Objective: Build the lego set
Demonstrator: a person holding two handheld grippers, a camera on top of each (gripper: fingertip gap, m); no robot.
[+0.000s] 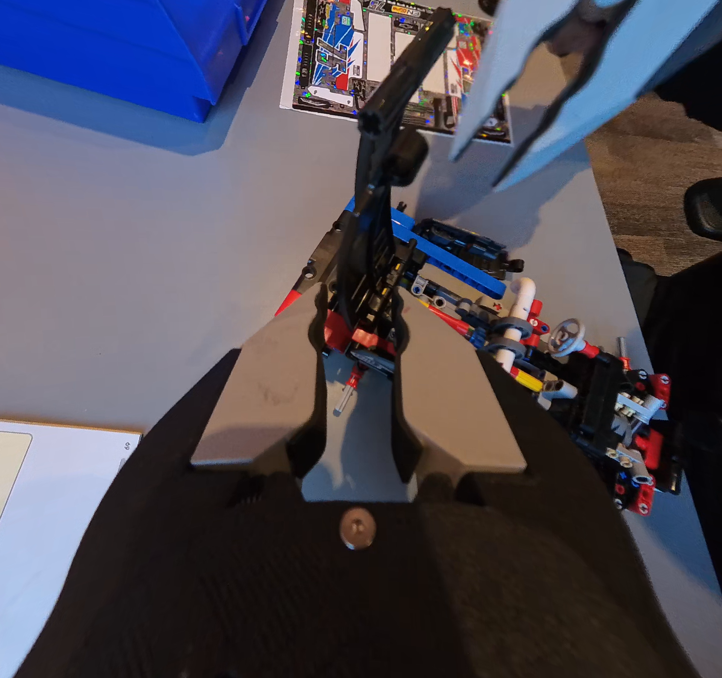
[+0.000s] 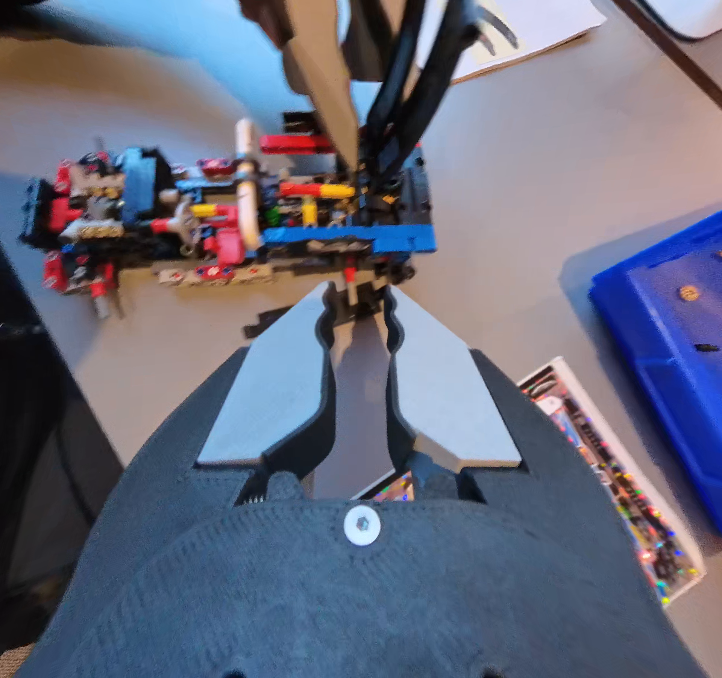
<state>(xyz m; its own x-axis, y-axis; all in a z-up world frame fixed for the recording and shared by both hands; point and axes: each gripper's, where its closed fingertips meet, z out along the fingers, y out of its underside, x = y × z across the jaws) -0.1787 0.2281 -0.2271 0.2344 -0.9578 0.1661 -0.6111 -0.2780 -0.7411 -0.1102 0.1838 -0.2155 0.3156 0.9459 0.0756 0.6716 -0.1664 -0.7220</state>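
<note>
Left wrist view: model (image 1: 488, 331) lies near tabletop (image 1: 136, 268) right edge; left tongs (image 1: 357, 308) pinch its raised black panel (image 1: 371, 237).
Right wrist view: right tongs (image 2: 357, 300) narrow, empty, beside the blue beam (image 2: 351, 237).
Handling: probably light, rigid, pin joints fragile; grip the frame.

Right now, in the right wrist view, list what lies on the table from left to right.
Lego model, lying lengthwise with its red and grey end leftmost and its blue beam at the right → holographic sticker sheet → blue bin at the right edge.
</note>
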